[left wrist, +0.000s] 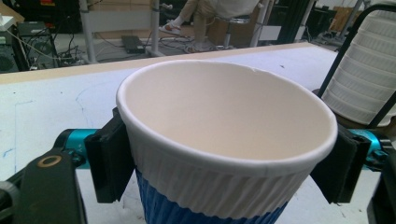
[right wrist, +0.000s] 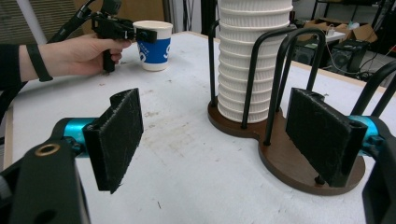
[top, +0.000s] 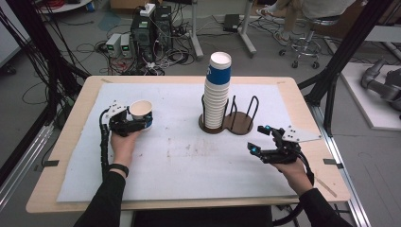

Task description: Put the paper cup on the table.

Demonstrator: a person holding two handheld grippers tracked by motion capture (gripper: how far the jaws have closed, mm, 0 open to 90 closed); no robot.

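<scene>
A white paper cup [top: 141,111] with a blue lower band stands upright at the left of the white mat [top: 179,156], its base on or just above the mat. My left gripper [top: 140,124] is shut on the cup, one pad pressed on each side below the rim [left wrist: 224,140]. A tall stack of the same cups [top: 217,92] sits in the left slot of a brown wooden holder [top: 234,125] with black wire hoops. My right gripper [top: 259,139] is open with nothing between its fingers, right of and nearer than the holder [right wrist: 299,163].
The holder's right slot [top: 243,122] has no cups in it. Bare mat lies between the two grippers. Beyond the table's far edge are computers and cables [top: 142,33], a stool [top: 307,42] and black frame posts [top: 345,52].
</scene>
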